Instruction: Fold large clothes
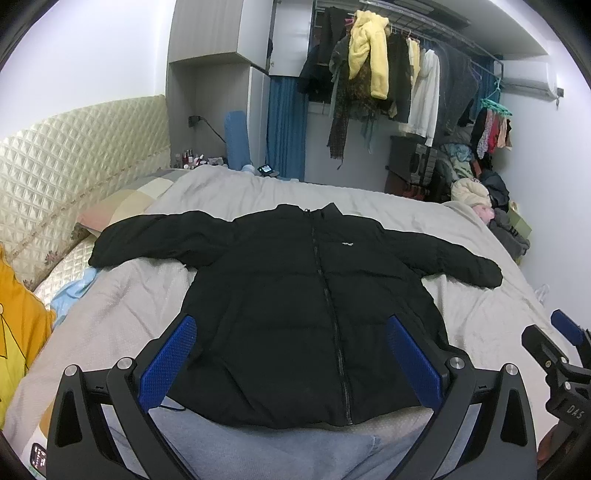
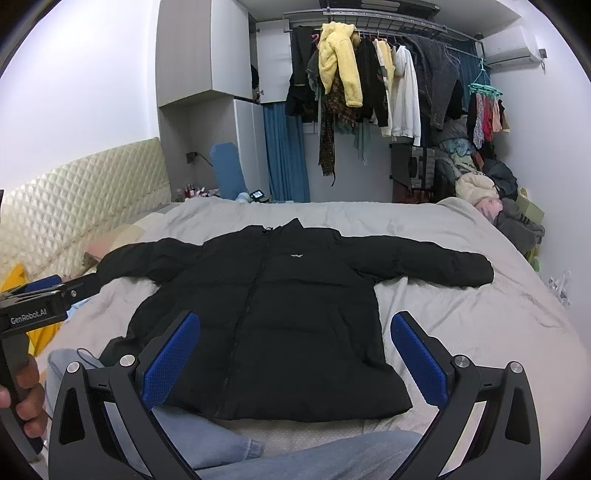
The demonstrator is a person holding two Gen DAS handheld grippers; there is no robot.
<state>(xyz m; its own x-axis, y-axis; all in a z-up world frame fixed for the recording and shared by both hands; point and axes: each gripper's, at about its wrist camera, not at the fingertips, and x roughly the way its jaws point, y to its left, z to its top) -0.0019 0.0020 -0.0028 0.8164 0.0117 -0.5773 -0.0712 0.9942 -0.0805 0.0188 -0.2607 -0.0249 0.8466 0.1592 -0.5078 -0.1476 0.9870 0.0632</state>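
- Left wrist view: black puffer jacket (image 1: 295, 306) lies flat, front up, on the grey bedspread (image 1: 129, 295); quilted in broad horizontal bands, zipped shut, both sleeves spread sideways, stand collar toward the far side.
- Small white chest logo, too small to read.
- Left gripper (image 1: 291, 358) hangs above the jacket's hem, tongs wide apart, nothing between them; blue pads (image 1: 170, 362) dimpled, on black frames.
- At the right edge, the right gripper (image 1: 561, 354); "D4S" stamped on its black body.
- Cream headboard (image 1: 74, 155), diamond-tufted.
- Right wrist view: right gripper (image 2: 295, 358) also spread wide and holding nothing, over the jacket's (image 2: 280, 325) lower right half.
- Left gripper (image 2: 48, 291) at the left edge, labelled "GenRobot.AI"; its handle sits in the left hand (image 2: 31, 398).
- Clothes rail (image 2: 388, 31) crowded with hanging garments, a fleecy yellow hoodie (image 2: 340, 70) foremost.
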